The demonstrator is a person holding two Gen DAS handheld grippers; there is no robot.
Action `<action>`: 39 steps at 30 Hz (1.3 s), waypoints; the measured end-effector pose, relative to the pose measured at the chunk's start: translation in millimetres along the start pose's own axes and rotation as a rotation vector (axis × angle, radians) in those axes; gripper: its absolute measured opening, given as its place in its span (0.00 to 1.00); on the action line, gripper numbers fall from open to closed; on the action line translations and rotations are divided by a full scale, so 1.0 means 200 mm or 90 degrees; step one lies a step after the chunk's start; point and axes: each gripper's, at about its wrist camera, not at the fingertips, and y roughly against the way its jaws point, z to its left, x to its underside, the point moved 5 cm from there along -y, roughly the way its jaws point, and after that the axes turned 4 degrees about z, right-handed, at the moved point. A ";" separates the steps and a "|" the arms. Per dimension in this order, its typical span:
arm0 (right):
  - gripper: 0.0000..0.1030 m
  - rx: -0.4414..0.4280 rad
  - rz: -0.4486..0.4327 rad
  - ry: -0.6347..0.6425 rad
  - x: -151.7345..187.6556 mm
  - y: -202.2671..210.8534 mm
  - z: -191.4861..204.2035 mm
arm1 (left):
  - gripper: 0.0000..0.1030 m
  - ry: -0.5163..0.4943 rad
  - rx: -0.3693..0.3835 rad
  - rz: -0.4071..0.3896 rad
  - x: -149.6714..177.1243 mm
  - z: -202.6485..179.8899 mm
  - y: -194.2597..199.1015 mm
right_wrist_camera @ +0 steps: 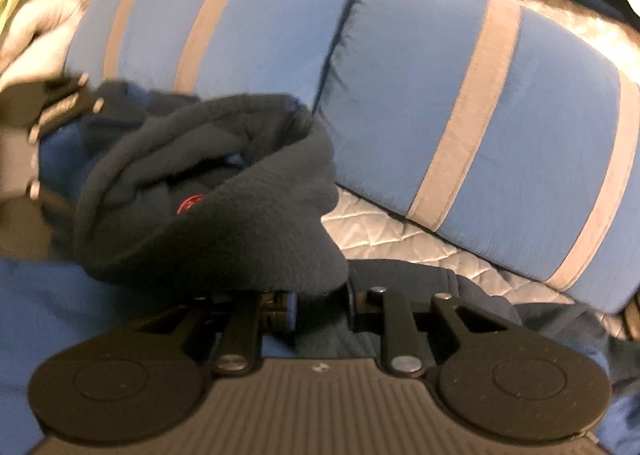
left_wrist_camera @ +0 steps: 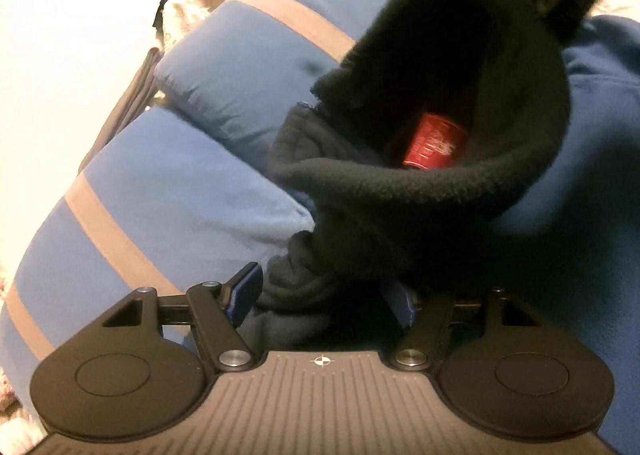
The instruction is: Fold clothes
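Fleece hood (left_wrist_camera: pixel 460 103) hangs bunched between my left gripper (left_wrist_camera: pixel 324 295) and right gripper (right_wrist_camera: pixel 316 299), both clenched on it above the blue body (right_wrist_camera: pixel 60 315); no neat fold shows, so folding remains.

Warm, dim indoor light; the upper left corner glares white in the left view. Both fisheye views bend at the edges and smear with motion blur.

Ahead of me: fleece garment (right_wrist_camera: pixel 208 207) bunched at front-left on quilted bedding (right_wrist_camera: pixel 400 243); two pillows (right_wrist_camera: pixel 472 103) side by side behind it.
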 end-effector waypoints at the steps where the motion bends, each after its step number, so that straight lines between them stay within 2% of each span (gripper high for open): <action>1: 0.22 0.001 0.004 0.013 0.01 0.00 0.01 | 0.64 -0.009 0.007 -0.003 0.00 0.00 -0.02; 6: 0.22 0.003 0.026 0.077 0.04 -0.02 0.05 | 0.63 -0.072 0.058 -0.030 -0.02 -0.03 -0.09; 9: 0.22 0.003 0.039 0.113 0.06 -0.03 0.07 | 0.41 -0.080 0.114 -0.016 -0.01 -0.07 -0.13; 11: 0.24 -0.021 0.034 0.089 0.05 -0.01 0.06 | 0.31 -0.113 0.117 -0.008 0.02 -0.12 -0.12; 12: 0.27 -0.033 0.031 0.078 0.05 0.00 0.05 | 0.27 -0.137 0.113 -0.005 0.04 -0.14 -0.12; 13: 0.44 -0.045 0.029 0.066 0.04 0.00 0.05 | 0.27 -0.162 0.107 -0.003 0.06 -0.16 -0.11; 14: 0.56 -0.057 0.027 0.054 0.04 0.01 0.04 | 0.26 -0.186 0.101 -0.001 0.09 -0.18 -0.11; 17: 0.80 -0.093 0.019 0.018 0.02 0.04 0.03 | 0.26 -0.203 0.106 0.005 0.16 -0.19 -0.11; 20: 0.85 -0.129 0.012 -0.017 0.01 0.07 0.01 | 0.26 -0.204 0.103 0.004 0.19 -0.20 -0.11; 25: 0.85 -0.186 0.001 -0.073 -0.02 0.11 -0.01 | 0.27 -0.200 0.092 0.002 0.20 -0.22 -0.12; 27: 0.83 -0.153 0.006 -0.038 0.01 0.07 0.02 | 0.31 -0.193 0.090 0.007 0.20 -0.21 -0.11; 28: 0.72 -0.136 0.009 -0.020 0.02 0.05 0.04 | 0.34 -0.188 0.090 0.011 0.19 -0.20 -0.11; 29: 0.55 -0.120 0.012 -0.003 0.03 0.03 0.06 | 0.36 -0.180 0.094 0.019 0.18 -0.20 -0.09; 31: 0.36 -0.086 0.018 0.033 0.06 0.00 0.09 | 0.43 -0.158 0.111 0.026 0.16 -0.17 -0.01; 32: 0.27 -0.070 0.021 0.050 0.07 -0.02 0.11 | 0.44 -0.132 0.132 0.012 0.15 -0.14 0.03; 33: 0.22 -0.053 0.024 0.068 0.08 -0.04 0.13 | 0.48 -0.087 0.164 -0.010 0.12 -0.09 0.09; 34: 0.13 -0.038 0.027 0.085 0.09 -0.05 0.14 | 0.54 -0.042 0.196 -0.031 0.09 -0.04 0.14; 36: 0.10 -0.031 0.024 0.116 0.09 -0.03 0.15 | 0.65 0.047 0.252 -0.076 0.04 0.05 0.24; 37: 0.10 -0.027 0.021 0.138 0.10 -0.02 0.16 | 0.72 0.085 0.260 -0.095 0.01 0.08 0.25; 39: 0.10 -0.032 0.019 0.167 0.11 0.00 0.18 | 0.72 0.143 0.264 -0.110 -0.04 0.09 0.24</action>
